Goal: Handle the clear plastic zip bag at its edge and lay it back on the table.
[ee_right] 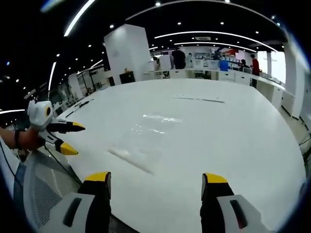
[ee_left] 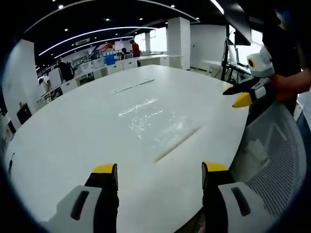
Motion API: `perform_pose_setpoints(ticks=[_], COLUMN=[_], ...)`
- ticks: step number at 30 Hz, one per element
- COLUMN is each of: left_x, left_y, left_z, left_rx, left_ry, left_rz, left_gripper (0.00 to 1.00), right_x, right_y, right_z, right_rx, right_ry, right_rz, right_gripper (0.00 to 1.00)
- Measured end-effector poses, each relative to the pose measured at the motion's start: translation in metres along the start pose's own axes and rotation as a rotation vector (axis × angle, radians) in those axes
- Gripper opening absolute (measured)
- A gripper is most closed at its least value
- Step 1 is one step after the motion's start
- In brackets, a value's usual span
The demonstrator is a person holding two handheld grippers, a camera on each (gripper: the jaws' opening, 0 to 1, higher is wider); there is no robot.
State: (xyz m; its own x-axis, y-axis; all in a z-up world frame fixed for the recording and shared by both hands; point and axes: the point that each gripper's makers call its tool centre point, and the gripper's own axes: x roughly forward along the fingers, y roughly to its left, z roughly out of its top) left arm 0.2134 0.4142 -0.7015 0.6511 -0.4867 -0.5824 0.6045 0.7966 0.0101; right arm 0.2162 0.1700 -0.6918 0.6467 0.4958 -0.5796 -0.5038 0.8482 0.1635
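A clear plastic zip bag (ee_left: 158, 121) lies flat on the white table (ee_left: 73, 131), its zip edge a thin line toward my side. My left gripper (ee_left: 159, 172) hovers open over the table's near edge, short of the bag, with nothing between its yellow-tipped jaws. In the right gripper view the same bag (ee_right: 146, 138) rests ahead and slightly left of my right gripper (ee_right: 155, 182), which is open and holds nothing. The right gripper (ee_left: 238, 94) enters the left gripper view from the right, held by a hand. The left gripper (ee_right: 70, 137) appears at the left of the right gripper view.
A mesh-backed office chair (ee_left: 272, 160) stands at the table's edge between the two grippers. A thin strip (ee_left: 132, 87) lies further out on the table. Desks, a white pillar (ee_right: 127, 53) and several people stand in the office beyond.
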Motion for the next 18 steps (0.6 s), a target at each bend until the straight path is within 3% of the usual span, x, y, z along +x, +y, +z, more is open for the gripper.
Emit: perform_pose_setpoints(ticks=[18], left_x=[-0.0049], left_y=[0.0055], left_z=[-0.0007], left_rx=[-0.032], left_ry=[-0.018], left_rz=[0.007], left_gripper=[0.71], right_x=[-0.004], right_y=[-0.0022], right_z=[-0.0008], right_rx=[0.004], right_ry=[-0.01], right_rz=[-0.005], right_gripper=[0.81])
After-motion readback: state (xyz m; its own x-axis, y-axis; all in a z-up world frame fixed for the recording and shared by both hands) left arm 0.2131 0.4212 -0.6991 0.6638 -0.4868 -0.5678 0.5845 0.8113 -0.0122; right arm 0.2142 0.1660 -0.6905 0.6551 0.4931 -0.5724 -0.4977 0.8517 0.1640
